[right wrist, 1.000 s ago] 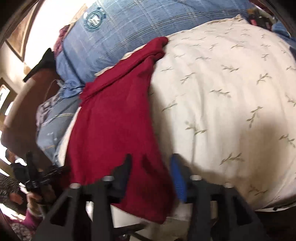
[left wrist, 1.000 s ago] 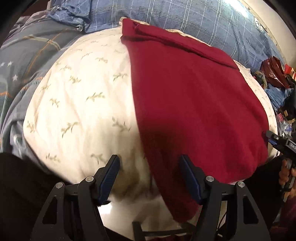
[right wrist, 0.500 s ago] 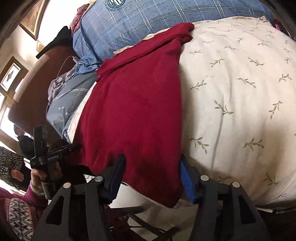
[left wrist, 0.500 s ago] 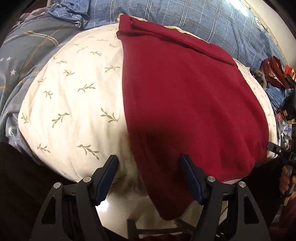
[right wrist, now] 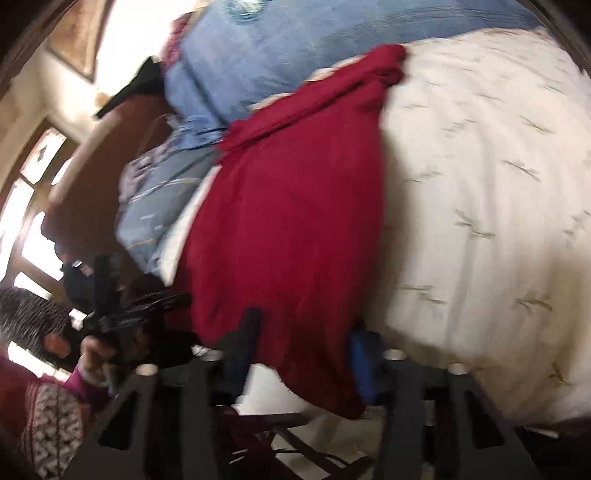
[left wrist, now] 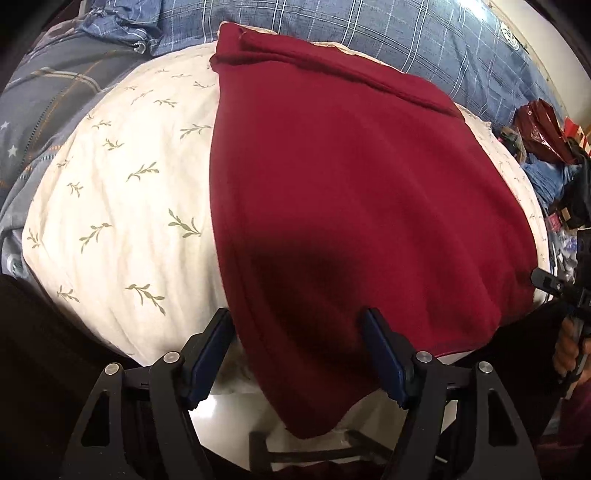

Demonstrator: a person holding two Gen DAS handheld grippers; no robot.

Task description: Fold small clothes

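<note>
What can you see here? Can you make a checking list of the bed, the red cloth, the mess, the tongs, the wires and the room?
Surface: cream leaf-print pillow on blue bedding.
Job's things: red garment spread flat, near corners overhanging.
Clutter: heap of bags and clothes on the far side.
Tongs: left tongs open around one corner; right tongs have just been closing around the other, blurred.
Cables: nothing seen.
Surroundings: window, patterned sleeve.
</note>
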